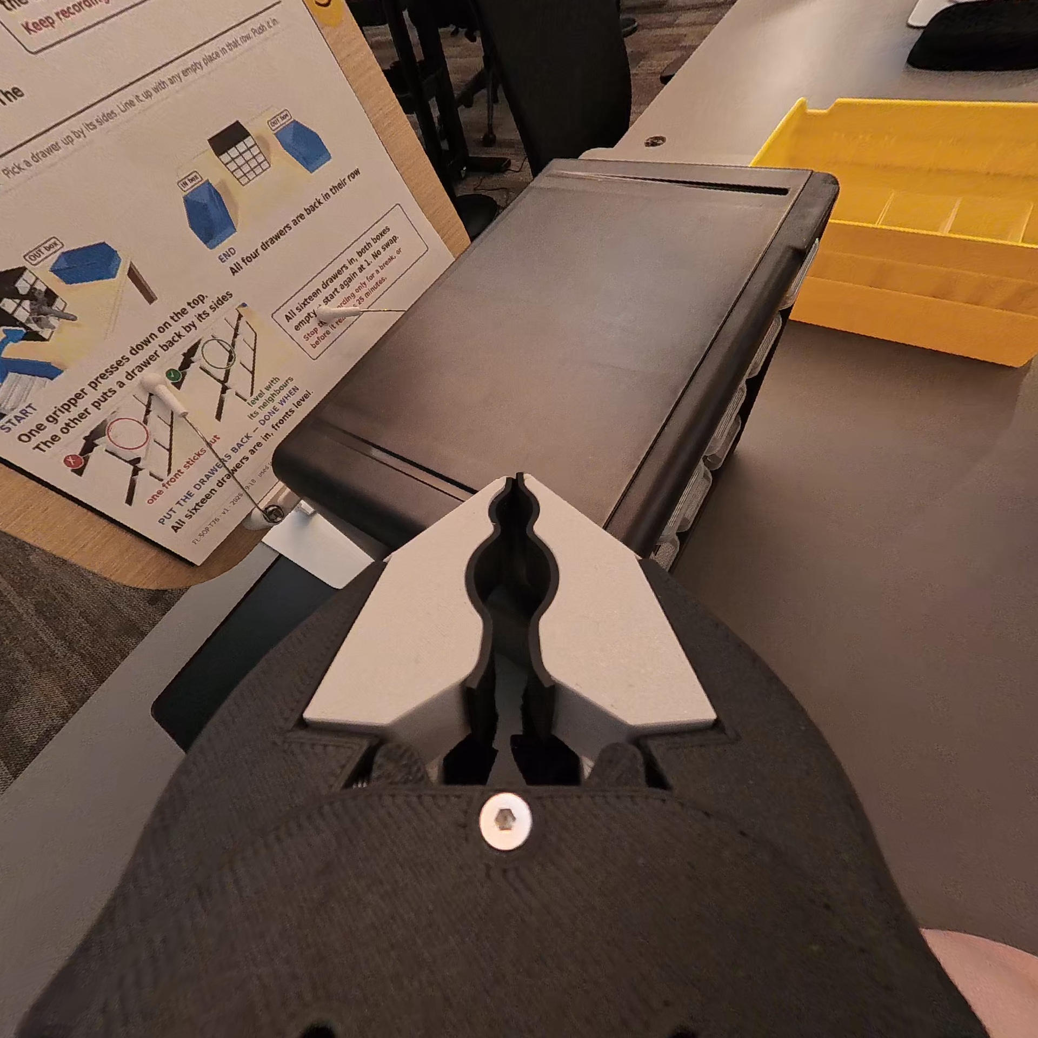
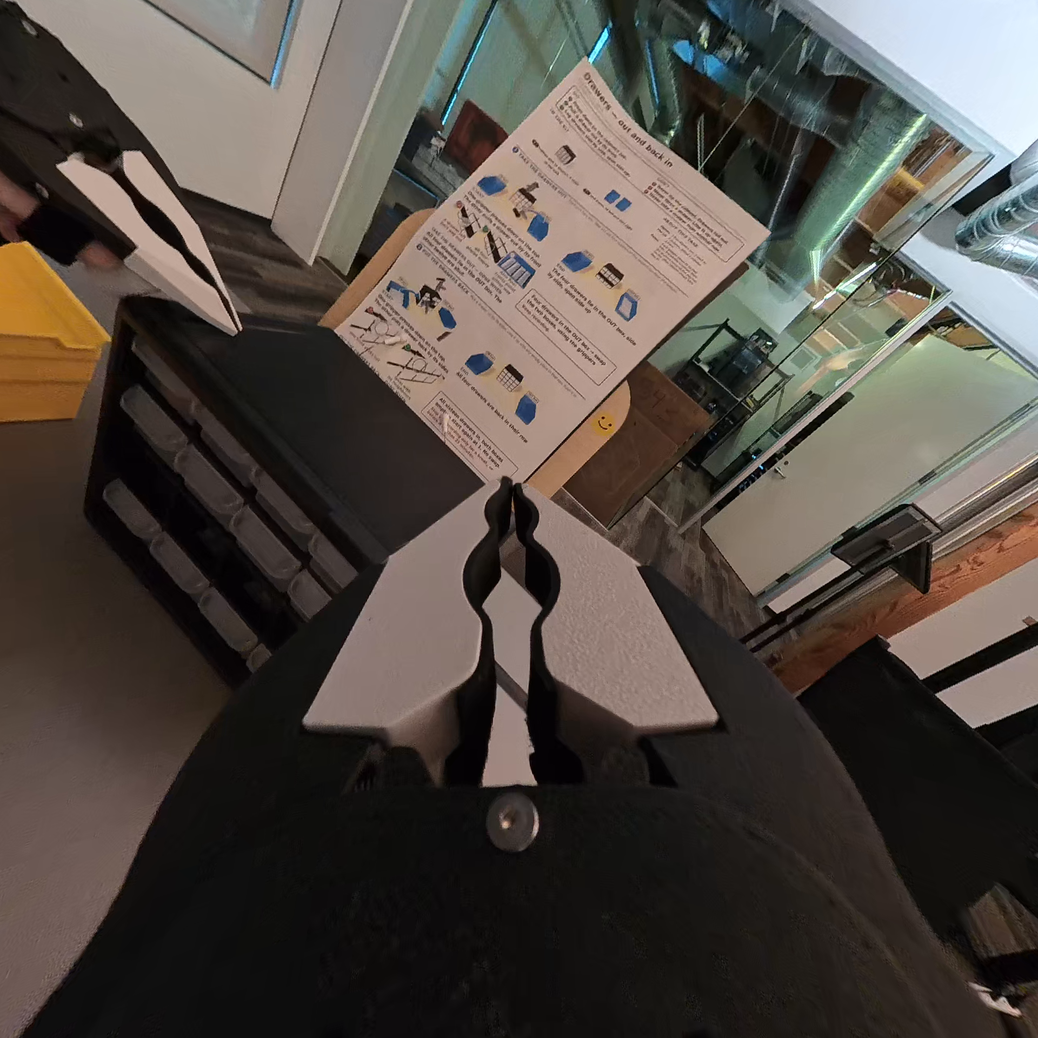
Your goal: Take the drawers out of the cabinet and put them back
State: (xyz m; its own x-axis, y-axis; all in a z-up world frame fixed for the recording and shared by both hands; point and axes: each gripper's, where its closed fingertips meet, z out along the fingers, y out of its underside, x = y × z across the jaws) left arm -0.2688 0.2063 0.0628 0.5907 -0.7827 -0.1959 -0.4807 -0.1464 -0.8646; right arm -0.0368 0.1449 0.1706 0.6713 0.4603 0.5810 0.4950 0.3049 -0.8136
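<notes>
Grey tabletop (image 1: 870, 561) carries our black cabinet (image 1: 561, 337), yellow bin (image 1: 921, 236) at two o'clock. With left gripper (image 1: 517, 477) and right gripper (image 2: 508, 483) both pinched together, empty, we should press one down on top, then part the other for a drawer (image 2: 264, 542).

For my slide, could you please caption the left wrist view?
Shut left gripper over the black cabinet, yellow bin behind.

1. Your cabinet (image 1: 561, 337) is a black box with a flat, bare top, standing upright on the grey table
2. Its drawers (image 2: 224, 505) are small, clear plastic ones (frosted fronts), set in rows across the face; all the ones you can see sit pushed in, fronts roughly level
</notes>
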